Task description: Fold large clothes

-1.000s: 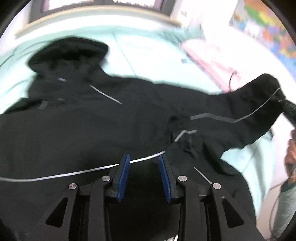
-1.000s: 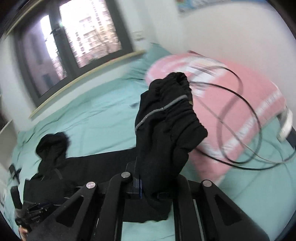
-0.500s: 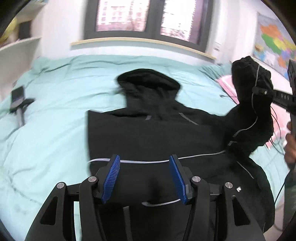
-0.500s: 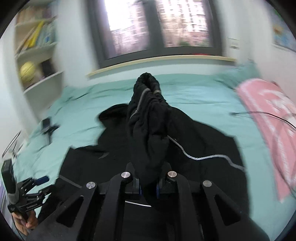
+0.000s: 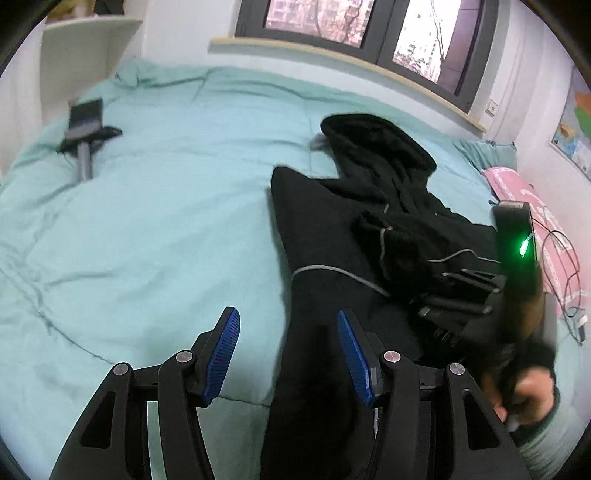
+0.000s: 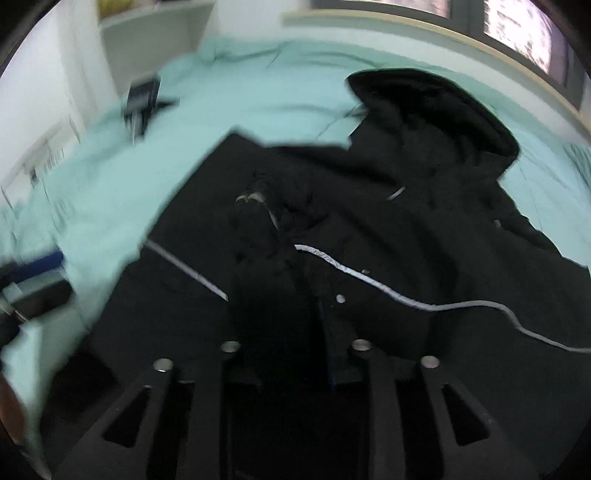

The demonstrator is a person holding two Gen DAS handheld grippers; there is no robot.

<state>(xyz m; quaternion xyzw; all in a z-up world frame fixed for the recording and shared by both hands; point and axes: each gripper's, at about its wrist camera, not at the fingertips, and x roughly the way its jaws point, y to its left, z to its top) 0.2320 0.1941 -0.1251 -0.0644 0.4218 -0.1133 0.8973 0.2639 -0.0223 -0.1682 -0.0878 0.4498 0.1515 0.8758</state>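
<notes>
My left gripper has just been opening, jaws spread and empty above one black jacket. My right gripper has just been opening with the jacket's sleeve between its jaws; I cannot tell if they pinch it.

Black hooded jacket with thin silver-grey reflective piping, spread on a plain mint-green bedspread. Pink pillow with white lettering at the far right, crossed by black cables. Black left gripper with bright blue ribbed pads. Black right gripper with a glowing green light. Dark grey window frame above a pale beige sill. White walls; multicoloured map.
</notes>
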